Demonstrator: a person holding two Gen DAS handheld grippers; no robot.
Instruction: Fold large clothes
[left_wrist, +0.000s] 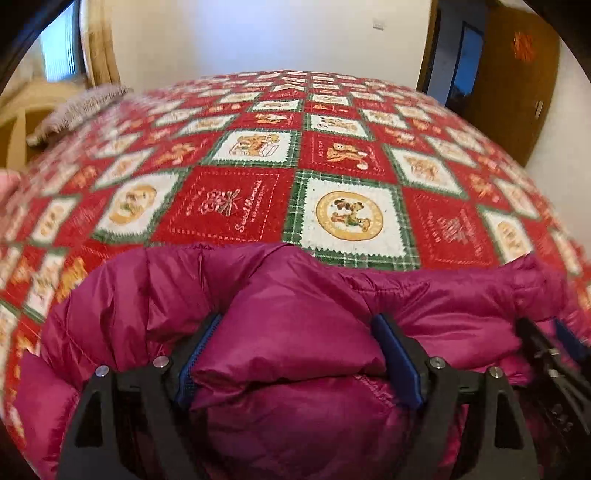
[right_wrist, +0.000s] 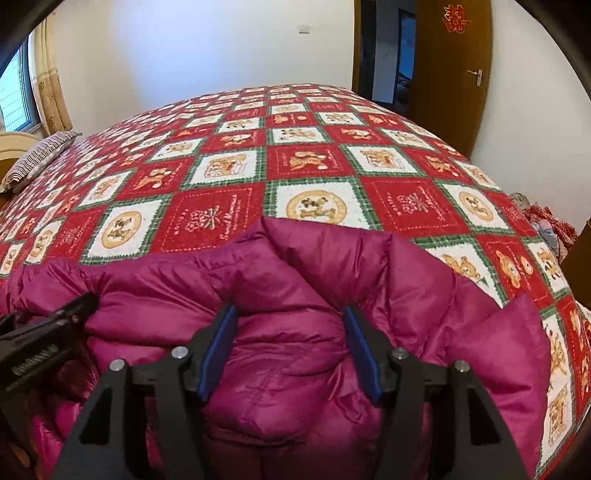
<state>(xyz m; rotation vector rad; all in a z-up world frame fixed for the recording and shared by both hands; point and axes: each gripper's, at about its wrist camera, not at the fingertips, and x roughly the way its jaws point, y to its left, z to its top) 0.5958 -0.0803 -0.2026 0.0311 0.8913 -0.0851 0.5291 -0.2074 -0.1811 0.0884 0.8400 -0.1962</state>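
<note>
A magenta puffer jacket (left_wrist: 295, 280) (right_wrist: 306, 254) lies bunched on the near part of the bed. My left gripper (left_wrist: 299, 321) stands wide open over it, a puffy fold bulging up between the blue pads (left_wrist: 397, 354). My right gripper (right_wrist: 290, 310) is open less wide, and a thick fold of the jacket fills the gap and touches both pads (right_wrist: 218, 350). The two grippers sit side by side: the right one (left_wrist: 550, 347) shows at the left wrist view's right edge, the left one (right_wrist: 51, 328) at the right wrist view's left edge. The jacket's near part is hidden under the grippers.
A red, white and green patchwork bedspread (left_wrist: 232, 199) (right_wrist: 207, 218) covers the whole bed. A striped pillow (right_wrist: 37, 158) lies at the far left by the headboard. A brown door (right_wrist: 454, 74) stands open at the far right, with a cloth pile (right_wrist: 546, 225) beside the bed.
</note>
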